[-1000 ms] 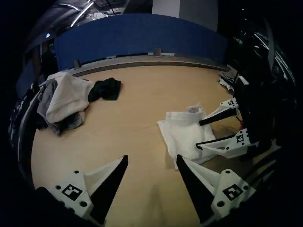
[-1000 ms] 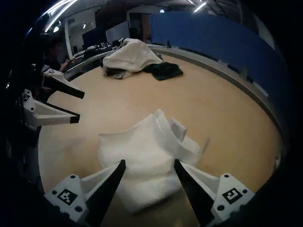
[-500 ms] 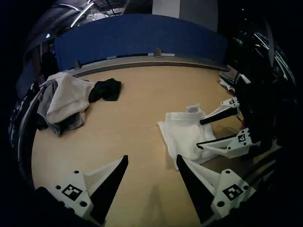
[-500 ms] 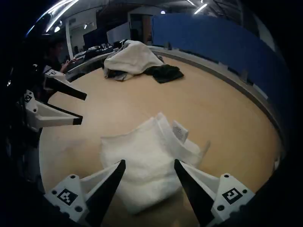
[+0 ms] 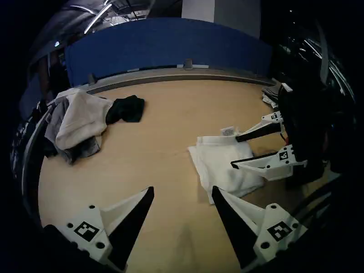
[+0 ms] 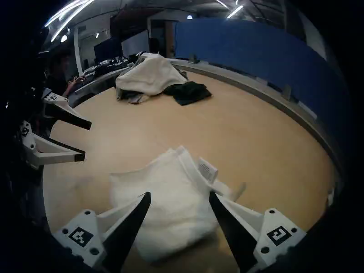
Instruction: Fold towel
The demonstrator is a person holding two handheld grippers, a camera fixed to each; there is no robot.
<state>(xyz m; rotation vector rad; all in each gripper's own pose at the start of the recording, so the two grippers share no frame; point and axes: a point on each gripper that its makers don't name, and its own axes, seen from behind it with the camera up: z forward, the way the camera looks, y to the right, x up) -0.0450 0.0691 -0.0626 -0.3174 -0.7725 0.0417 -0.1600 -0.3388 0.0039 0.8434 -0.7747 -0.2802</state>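
The right hand-held gripper (image 6: 179, 200), fingers spread and empty, hangs directly over the near edge of the folded white towel (image 6: 159, 182) on the desk (image 6: 255, 136). The left hand-held gripper (image 5: 182, 191), likewise spread, is farther off.

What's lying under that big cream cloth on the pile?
Grey clothing pokes out beneath the cream cloth; a dark garment lies beside it. Anything deeper is covered.

In the left gripper view we find the towel (image 5: 225, 166) on the bench (image 5: 159, 136) near its right edge. A clothes pile (image 5: 77, 120) sits at the far left corner, another garment (image 5: 126, 108) just beside it.
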